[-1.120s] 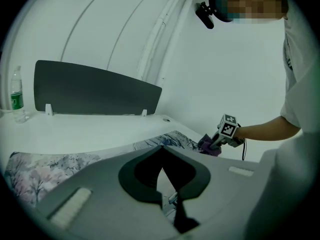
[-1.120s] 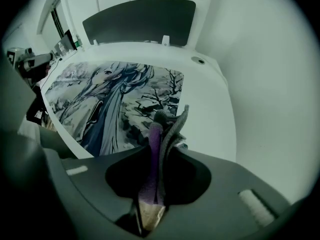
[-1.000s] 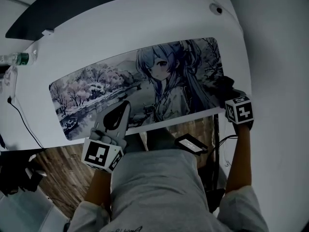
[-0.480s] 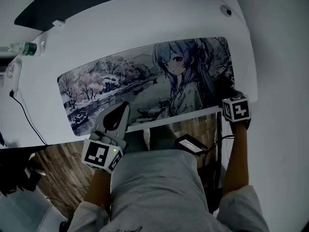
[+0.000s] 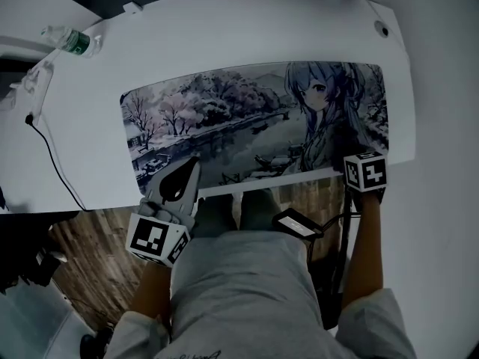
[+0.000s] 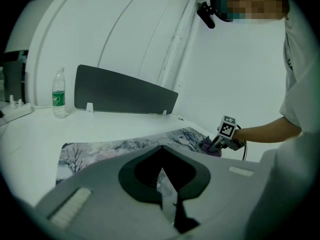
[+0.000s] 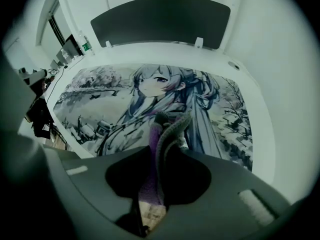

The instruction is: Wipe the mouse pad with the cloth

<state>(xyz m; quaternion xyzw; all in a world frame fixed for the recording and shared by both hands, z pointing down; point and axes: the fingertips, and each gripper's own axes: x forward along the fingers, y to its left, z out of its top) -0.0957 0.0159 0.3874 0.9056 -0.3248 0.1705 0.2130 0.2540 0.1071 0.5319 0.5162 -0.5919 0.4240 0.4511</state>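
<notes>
**A:** So where's the cloth point(image 7: 169, 129)?

**B:** In the right gripper point(image 5: 361, 169). The jaws are clamped on it, and a purple-grey wad sticks out past the tips. It looks to be resting on the pad point(image 5: 224, 118), at the near right corner.

**A:** And how does the pad lie from there?

**B:** Its long axis runs left to right across the desk point(image 5: 90, 148). From the cloth, nearly all of the pad stretches off to the left and a bit away from the person. I'd say the stroke needs to go leftward along that length.

**A:** Could the left gripper point(image 5: 188, 174) help?

**B:** It's at the pad's near edge, toward the left end. Its jaws are together with nothing between them. It's well apart from the cloth, so I'd leave the wiping to the right one. At most the left could pin down the near edge.
</notes>
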